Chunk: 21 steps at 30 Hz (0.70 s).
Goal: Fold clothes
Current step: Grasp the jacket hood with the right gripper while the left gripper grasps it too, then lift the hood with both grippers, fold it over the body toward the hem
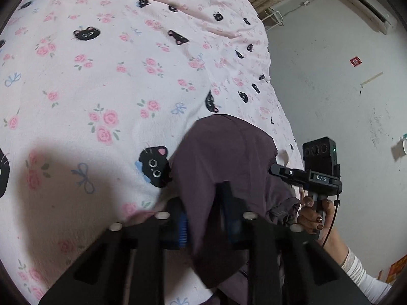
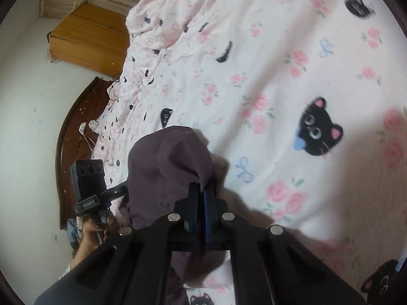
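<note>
Between both tongs' clamped jaws, left tongs point(image 1: 203, 198) and right tongs point(image 2: 201, 190), hangs the purple garment point(image 1: 223, 157).

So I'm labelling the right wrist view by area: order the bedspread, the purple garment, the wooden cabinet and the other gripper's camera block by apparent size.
1. bedspread
2. purple garment
3. wooden cabinet, though it is farther off
4. camera block

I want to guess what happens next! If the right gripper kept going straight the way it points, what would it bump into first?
Probably the dark purple cloth garment the right gripper already pinches, bunched just ahead; beyond it lies the pink cat-and-rose printed bedsheet.
</note>
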Available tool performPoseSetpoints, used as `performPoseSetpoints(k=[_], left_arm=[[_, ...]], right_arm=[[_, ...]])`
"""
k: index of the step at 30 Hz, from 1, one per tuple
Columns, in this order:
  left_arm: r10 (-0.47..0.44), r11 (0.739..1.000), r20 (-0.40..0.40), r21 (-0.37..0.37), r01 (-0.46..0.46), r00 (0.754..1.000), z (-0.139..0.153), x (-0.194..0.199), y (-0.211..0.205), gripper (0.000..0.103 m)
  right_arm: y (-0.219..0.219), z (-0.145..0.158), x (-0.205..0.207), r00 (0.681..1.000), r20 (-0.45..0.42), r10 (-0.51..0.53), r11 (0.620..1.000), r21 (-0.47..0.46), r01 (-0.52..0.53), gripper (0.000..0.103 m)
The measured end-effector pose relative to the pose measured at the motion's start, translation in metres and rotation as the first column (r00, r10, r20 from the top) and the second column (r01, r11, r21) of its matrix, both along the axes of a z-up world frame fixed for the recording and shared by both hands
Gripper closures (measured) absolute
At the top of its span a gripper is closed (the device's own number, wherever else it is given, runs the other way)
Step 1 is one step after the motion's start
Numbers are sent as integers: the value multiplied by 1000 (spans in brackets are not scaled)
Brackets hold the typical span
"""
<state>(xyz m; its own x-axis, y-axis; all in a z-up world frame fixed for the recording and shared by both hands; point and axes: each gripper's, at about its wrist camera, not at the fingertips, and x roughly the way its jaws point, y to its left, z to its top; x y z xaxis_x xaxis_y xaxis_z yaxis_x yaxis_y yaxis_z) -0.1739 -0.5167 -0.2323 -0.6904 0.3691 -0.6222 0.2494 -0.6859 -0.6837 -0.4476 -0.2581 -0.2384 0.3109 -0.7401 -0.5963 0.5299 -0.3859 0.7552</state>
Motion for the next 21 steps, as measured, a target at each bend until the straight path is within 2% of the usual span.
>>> performPoseSetpoints(k=[2,5,10,15,21], left_arm=[[9,1000,-25,-22,-10,1000,10,4,2,94],[12,999,-69,-48,-15,998,27,12,7,95],[-32,991,-133,-135,14,991,62,35,26,95],[-59,986,-175,-166,30,983,85,72,45,95],[-88,974,-171,-223,48,981,96,111,76,95]], right_arm=[[2,11,3,1000,-30,7,1000,-18,-8,99],[9,34,11,997,-78,20,998,-60,-25,100],[28,80,37,981,-186,59,988,-126,-84,100],[55,116,79,950,-289,117,975,-150,-166,100],[89,130,134,904,-380,196,959,-120,-258,100]])
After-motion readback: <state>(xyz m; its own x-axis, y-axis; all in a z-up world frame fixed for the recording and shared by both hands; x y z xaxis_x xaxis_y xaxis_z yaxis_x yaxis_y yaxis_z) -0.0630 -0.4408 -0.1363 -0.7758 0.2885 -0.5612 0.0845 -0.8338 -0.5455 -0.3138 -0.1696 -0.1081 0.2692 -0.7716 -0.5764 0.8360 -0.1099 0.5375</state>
